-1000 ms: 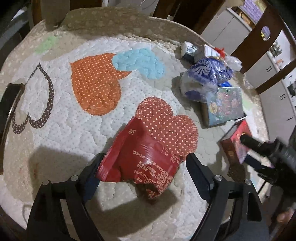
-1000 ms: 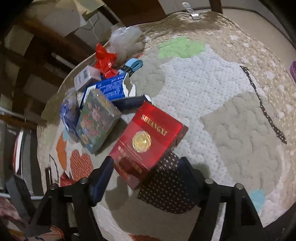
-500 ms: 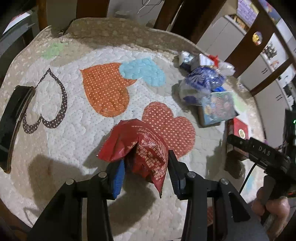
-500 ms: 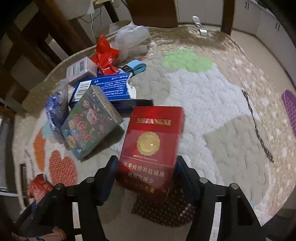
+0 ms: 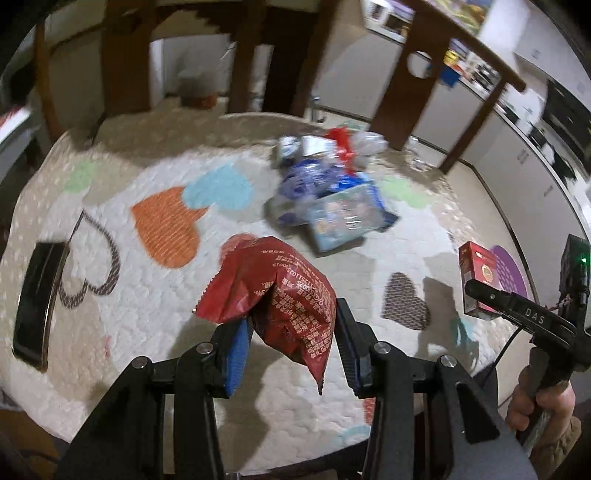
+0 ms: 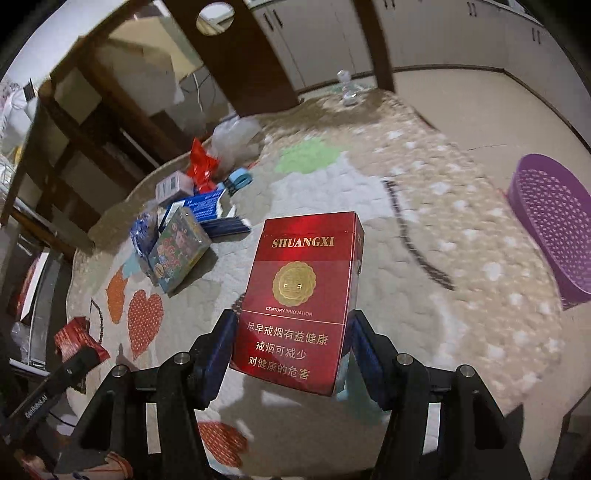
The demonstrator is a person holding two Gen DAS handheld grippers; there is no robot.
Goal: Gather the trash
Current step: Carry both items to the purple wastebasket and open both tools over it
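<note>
Left wrist: left tongs (image 5: 291, 345) pinch crinkled red foil wrapper (image 5: 277, 291); right tongs (image 6: 291, 349) clamp glossy red carton (image 6: 301, 310).

A quilted cover (image 5: 110, 332) with coloured hearts spreads over the round worktop, dark wooden chairs (image 6: 236, 55) crowd its far edge, pale cabinets (image 6: 461, 33) line the wall, and beige floor (image 6: 498, 110) stretches beyond.
</note>
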